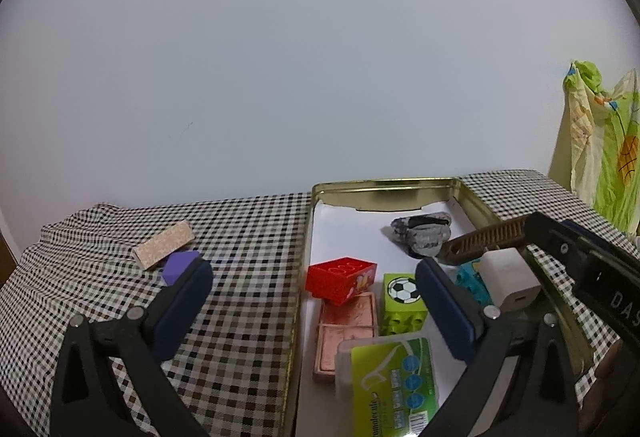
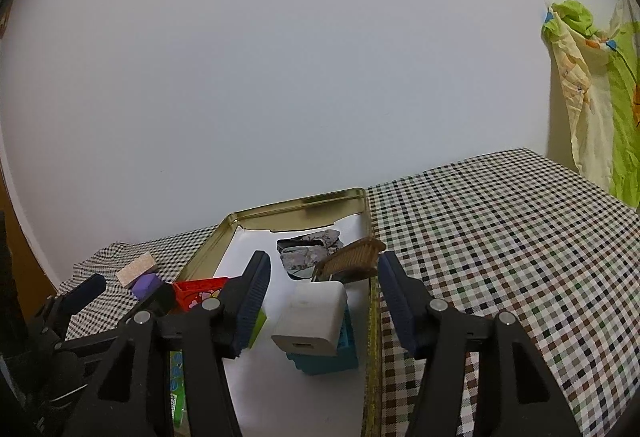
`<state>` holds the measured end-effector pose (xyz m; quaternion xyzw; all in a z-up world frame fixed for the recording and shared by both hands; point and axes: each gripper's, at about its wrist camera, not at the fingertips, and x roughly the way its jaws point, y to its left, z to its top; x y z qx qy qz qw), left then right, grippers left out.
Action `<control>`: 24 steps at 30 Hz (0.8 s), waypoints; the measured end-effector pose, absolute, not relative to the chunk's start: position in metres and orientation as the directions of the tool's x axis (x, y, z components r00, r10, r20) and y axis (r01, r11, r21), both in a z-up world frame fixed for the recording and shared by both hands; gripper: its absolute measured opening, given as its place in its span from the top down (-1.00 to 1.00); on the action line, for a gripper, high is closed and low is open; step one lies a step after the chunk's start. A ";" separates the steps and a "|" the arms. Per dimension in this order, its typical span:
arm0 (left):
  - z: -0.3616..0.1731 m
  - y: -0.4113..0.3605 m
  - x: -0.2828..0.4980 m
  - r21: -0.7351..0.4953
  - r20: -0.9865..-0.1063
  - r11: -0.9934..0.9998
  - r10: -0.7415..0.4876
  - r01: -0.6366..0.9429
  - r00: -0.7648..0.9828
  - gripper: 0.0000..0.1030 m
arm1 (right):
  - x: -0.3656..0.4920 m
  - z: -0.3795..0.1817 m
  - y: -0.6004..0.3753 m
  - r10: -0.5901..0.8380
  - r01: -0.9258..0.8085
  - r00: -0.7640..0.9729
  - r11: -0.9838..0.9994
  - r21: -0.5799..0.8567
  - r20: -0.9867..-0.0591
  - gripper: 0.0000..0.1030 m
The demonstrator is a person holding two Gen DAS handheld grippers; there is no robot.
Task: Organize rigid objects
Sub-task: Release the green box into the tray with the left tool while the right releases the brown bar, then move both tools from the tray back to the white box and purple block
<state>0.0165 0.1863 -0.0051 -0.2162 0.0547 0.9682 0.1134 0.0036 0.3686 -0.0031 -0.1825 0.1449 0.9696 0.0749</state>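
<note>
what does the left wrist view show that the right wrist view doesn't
Only the left wrist view shows the football block whole, the pink palette and the floss box's label. Only the right wrist view shows the teal block clearly under the white charger, and the bare cloth right of the tin. Both show the comb, stone, red block, purple block and cork block.

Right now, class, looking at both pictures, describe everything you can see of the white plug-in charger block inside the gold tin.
The white charger block is a rounded, matte plastic cube with a small rectangular port on the face nearest the right wrist camera. It lies tilted, resting on a teal toy brick, inside the gold metal tin near its right wall. A brown comb lies just behind it. The right gripper is open around it, its pads clear of it.
</note>
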 end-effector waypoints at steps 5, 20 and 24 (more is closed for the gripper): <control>-0.006 0.186 0.017 0.062 -0.434 -0.968 0.194 -0.244 -0.880 -0.99 | 0.004 -0.003 0.369 0.099 -0.203 -0.921 -0.948 0.247 -0.377 -0.15; -0.008 0.176 0.014 0.046 -0.441 -0.975 0.177 -0.219 -0.880 -0.99 | 0.011 0.002 0.370 0.182 -0.265 -0.923 -0.940 0.215 -0.340 -0.15; -0.007 0.170 0.016 0.059 -0.422 -0.978 0.157 -0.200 -0.893 -0.99 | 0.010 0.002 0.370 0.197 -0.276 -0.920 -0.940 0.202 -0.339 -0.15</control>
